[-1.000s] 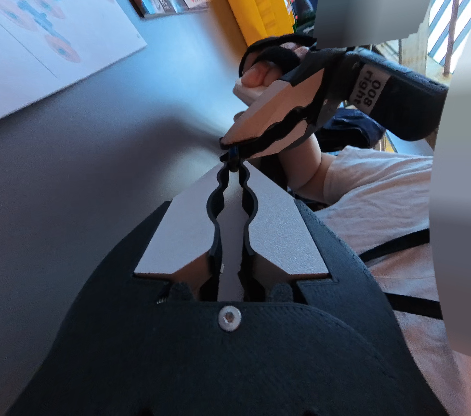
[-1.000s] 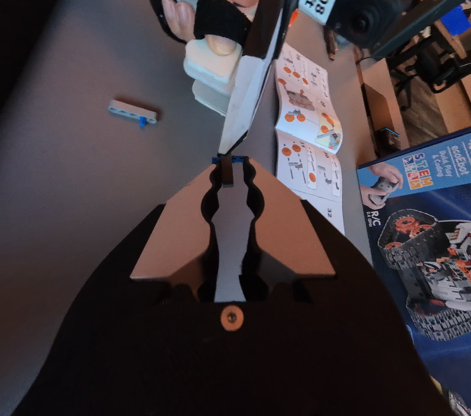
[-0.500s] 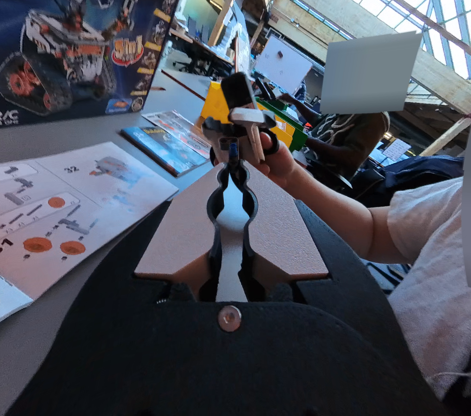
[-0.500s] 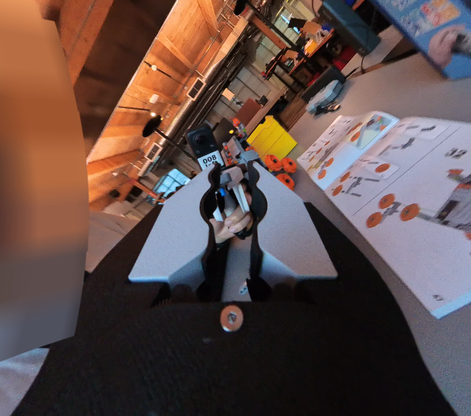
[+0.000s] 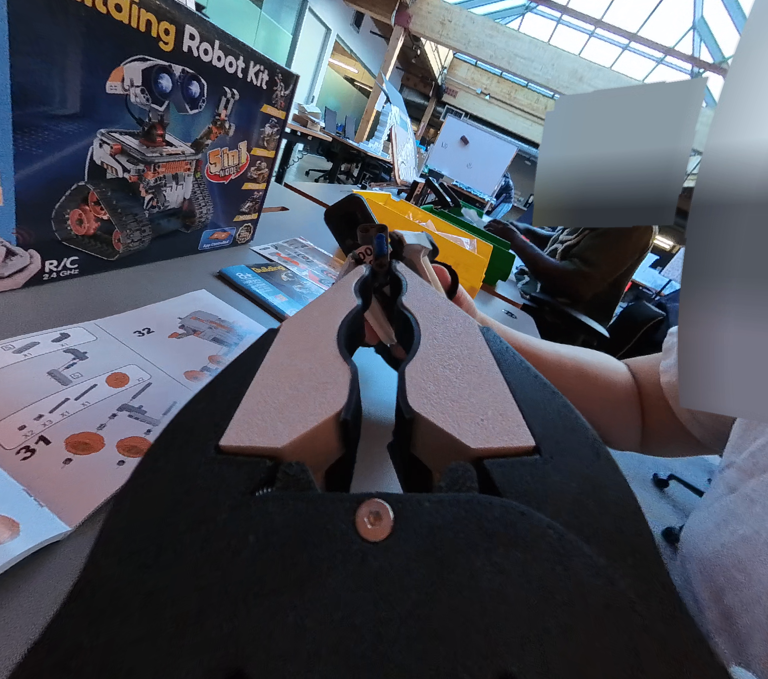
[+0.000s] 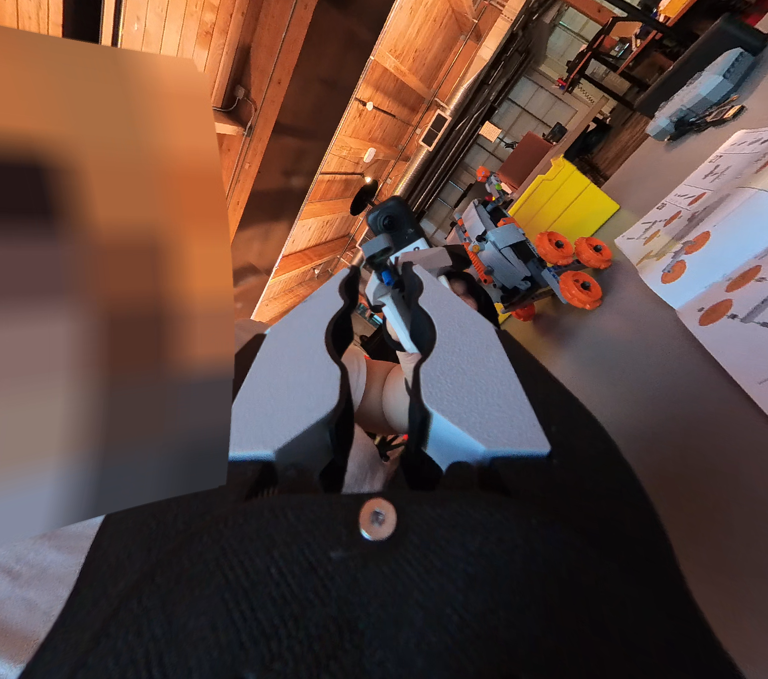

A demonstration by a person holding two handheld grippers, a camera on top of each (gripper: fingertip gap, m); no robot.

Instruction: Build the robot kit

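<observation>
In the left wrist view my left gripper [image 5: 378, 271] is shut on a small dark grey building piece [image 5: 371, 234] with a blue pin [image 5: 379, 244] at its tips. It is held up above the grey table [image 5: 158, 280]. My right gripper [image 6: 381, 270] faces it tip to tip, with its jaws apart and nothing gripped. The grey piece [image 6: 376, 245] and blue pin [image 6: 386, 277] sit in the gap between the right gripper's tips. One pale right finger [image 5: 417, 247] shows just behind the piece.
A robot kit box [image 5: 145, 139] stands at the back left, with an open instruction booklet [image 5: 104, 368] and a blue booklet [image 5: 270, 285] before it. Yellow [image 5: 436, 233] and green [image 5: 494, 264] bins lie behind. A part-built model with orange wheels [image 6: 519, 264] stands on the table. A seated person [image 5: 582, 264] is beyond. The tips of both grippers are at nearly the same place.
Both grippers have swung up from pointing down at the table to facing each other level. The right gripper's jaws have widened, and the two tips have drawn closer together.
</observation>
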